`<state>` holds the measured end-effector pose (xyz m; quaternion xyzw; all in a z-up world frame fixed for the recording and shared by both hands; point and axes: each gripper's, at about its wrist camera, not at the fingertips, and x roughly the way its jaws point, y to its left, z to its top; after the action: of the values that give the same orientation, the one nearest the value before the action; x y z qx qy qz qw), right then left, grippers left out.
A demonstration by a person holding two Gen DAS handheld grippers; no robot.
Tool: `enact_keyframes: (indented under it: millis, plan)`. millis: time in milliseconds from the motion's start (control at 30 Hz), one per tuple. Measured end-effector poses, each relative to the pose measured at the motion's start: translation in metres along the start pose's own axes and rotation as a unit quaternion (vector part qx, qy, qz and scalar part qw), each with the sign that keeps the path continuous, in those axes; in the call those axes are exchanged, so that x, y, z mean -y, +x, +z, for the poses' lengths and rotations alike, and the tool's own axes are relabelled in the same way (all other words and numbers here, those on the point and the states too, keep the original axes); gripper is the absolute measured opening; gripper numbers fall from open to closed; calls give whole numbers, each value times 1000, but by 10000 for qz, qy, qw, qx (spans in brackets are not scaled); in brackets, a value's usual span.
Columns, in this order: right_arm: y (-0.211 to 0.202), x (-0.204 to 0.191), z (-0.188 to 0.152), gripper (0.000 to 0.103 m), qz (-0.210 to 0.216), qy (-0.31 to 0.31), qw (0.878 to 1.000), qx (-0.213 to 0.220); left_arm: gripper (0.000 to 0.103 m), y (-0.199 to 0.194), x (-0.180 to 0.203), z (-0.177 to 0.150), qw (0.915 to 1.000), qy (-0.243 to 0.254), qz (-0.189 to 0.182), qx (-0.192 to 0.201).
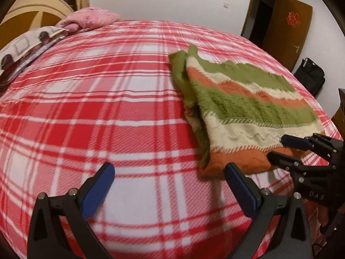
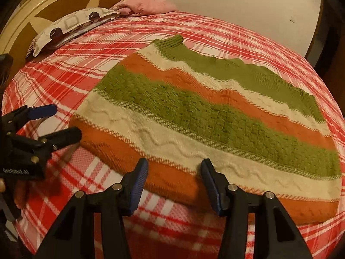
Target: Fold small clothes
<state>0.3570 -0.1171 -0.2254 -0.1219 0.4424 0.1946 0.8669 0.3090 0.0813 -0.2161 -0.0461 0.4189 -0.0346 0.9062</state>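
Note:
A knitted sweater (image 2: 204, 116) with green, orange and cream stripes lies flat on the red plaid bedspread (image 2: 86, 179); in the left wrist view the sweater (image 1: 241, 108) shows folded layers along its left side. My right gripper (image 2: 174, 166) hovers open just above the orange hem, with its pads apart and not pressing the cloth. From the left wrist view the right gripper (image 1: 277, 149) is at the hem's near right corner. My left gripper (image 1: 169, 170) is wide open over bare bedspread (image 1: 107, 108), left of the sweater. In the right wrist view the left gripper (image 2: 64, 120) is beside the hem's left corner.
A patterned pillow (image 2: 71, 28) and a pink pillow (image 2: 148, 5) lie at the head of the bed by the rounded headboard (image 2: 43, 6). A brown door (image 1: 286, 32) and a black bag (image 1: 310, 75) stand beyond the bed's far right edge.

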Motion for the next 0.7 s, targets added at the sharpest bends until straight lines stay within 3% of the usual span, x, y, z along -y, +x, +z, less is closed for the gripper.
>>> enact_keyframes:
  millis: [300,467,700]
  plan:
    - [-22,-27,-13,52,-266,-740,9965,271,103,-25,-51,-16,9984,-417,329,170]
    - [-32,-82,-7,52,-387,-1655,9831,686,103,-19,-63,-14,9971,-665,340,124]
    - [-5,-120,5,52,-1004,-2078,9692,856,103,-18,-66,-17,9973,-684,200,183]
